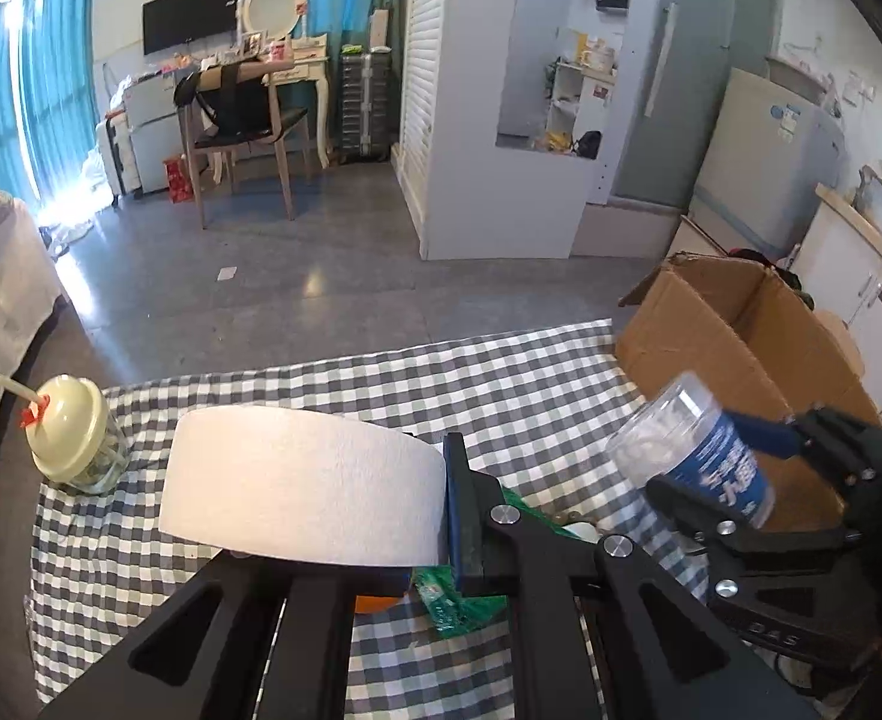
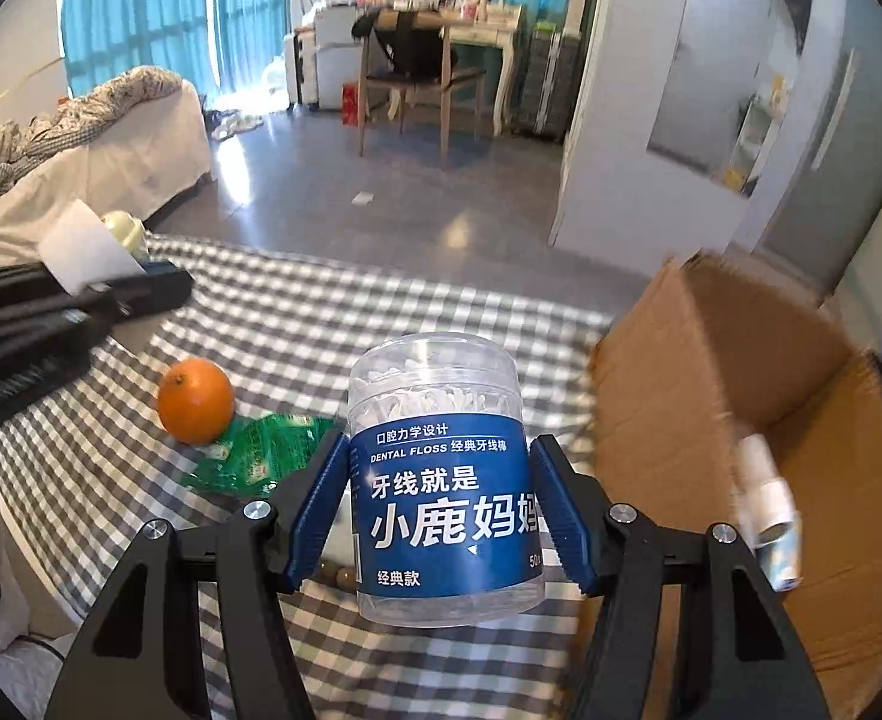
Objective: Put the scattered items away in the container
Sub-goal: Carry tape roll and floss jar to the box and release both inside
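The dental floss jar (image 2: pixel 444 480) was a clear plastic cylinder packed with white floss picks, wrapped in a blue label with white lettering, and it sat upright between the blue fingers (image 2: pixel 315 510) of the right gripper (image 2: pixel 441 516), which clamped its sides above the checked cloth of the worktop (image 2: pixel 333 324). The left gripper (image 1: pixel 345 498) had its fingers pinched tight on a white sheet of paper (image 1: pixel 303 486), held above the cloth. The open cardboard box (image 2: pixel 741 396) stood at the right edge of the worktop, near the jar. Only the right wrist view showed the orange (image 2: pixel 196 401) touching a green foil packet (image 2: pixel 255 450) on the cloth, a blurred white tube (image 2: pixel 765 498) inside the box, and the bed (image 2: pixel 111 156) with its rumpled quilt. The left wrist view alone gave a clear look at the glass jar with a cream lid and straw (image 1: pixel 75 438) at the far left corner of the cloth, and the jar in the right gripper seen tilted from the side.
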